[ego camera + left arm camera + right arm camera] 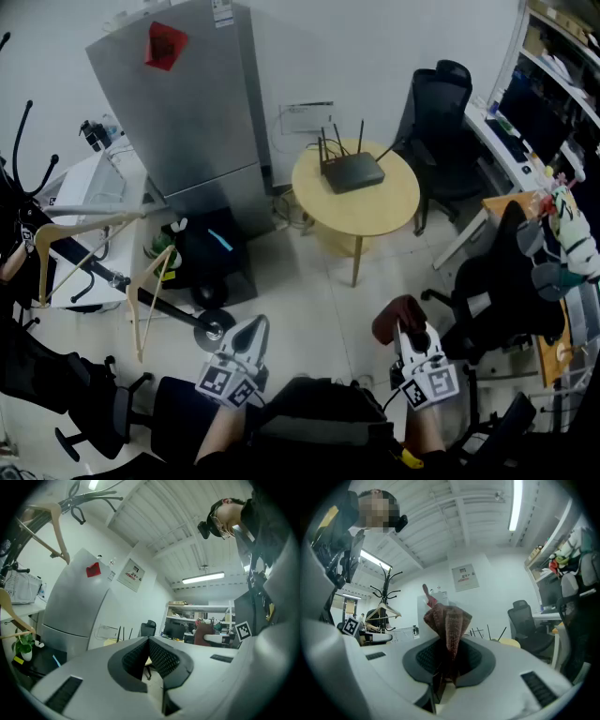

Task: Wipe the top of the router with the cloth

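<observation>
Holding nothing, the left gripper (250, 334) has its jaws together, well short of the router (352, 172), which sits on the round tabletop (394, 214). Equally far from the router, the right gripper (412, 337) has its jaws clamped on the reddish-brown knitted cloth (397, 317). Soft, light and floppy, the cloth should wipe best bunched, gripped low in its folds.

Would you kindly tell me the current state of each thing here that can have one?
left gripper: shut, nothing between its jaws.
right gripper: shut on the cloth.
cloth: bunched, sticking up out of the jaws, well short of the router.
router: lying flat on the round table, antennas raised, untouched.
refrigerator: doors closed.
</observation>
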Tool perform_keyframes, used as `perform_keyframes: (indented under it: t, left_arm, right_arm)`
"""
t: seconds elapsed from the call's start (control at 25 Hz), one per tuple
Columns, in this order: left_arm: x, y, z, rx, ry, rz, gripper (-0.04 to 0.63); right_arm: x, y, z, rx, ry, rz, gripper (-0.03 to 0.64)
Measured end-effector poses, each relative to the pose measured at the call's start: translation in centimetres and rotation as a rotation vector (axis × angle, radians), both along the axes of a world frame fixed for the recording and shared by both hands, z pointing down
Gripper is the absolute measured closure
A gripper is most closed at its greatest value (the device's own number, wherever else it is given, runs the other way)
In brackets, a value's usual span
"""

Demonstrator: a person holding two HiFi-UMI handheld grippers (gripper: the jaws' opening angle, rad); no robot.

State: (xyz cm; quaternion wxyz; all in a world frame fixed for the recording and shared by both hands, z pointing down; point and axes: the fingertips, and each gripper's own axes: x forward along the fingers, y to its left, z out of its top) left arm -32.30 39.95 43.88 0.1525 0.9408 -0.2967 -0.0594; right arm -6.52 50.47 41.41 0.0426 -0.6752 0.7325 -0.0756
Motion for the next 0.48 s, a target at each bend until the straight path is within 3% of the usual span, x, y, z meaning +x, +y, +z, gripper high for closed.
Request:
perform_keyframes:
  t: [0.24, 0.48]
  left_arm:
    - [0.6, -1.1, 1.4, -0.02, -0.016, 0.009, 0.603]
    - [2.3, -3.2, 1.8, -0.024, -0.01, -0.069, 0.603]
  right_arm:
    - [0.3, -0.4, 0.6, -0.022, -0.01, 0.005, 0.554]
    - [3.6, -3.7, 1.9, -0.033, -0.004, -0.026, 0.554]
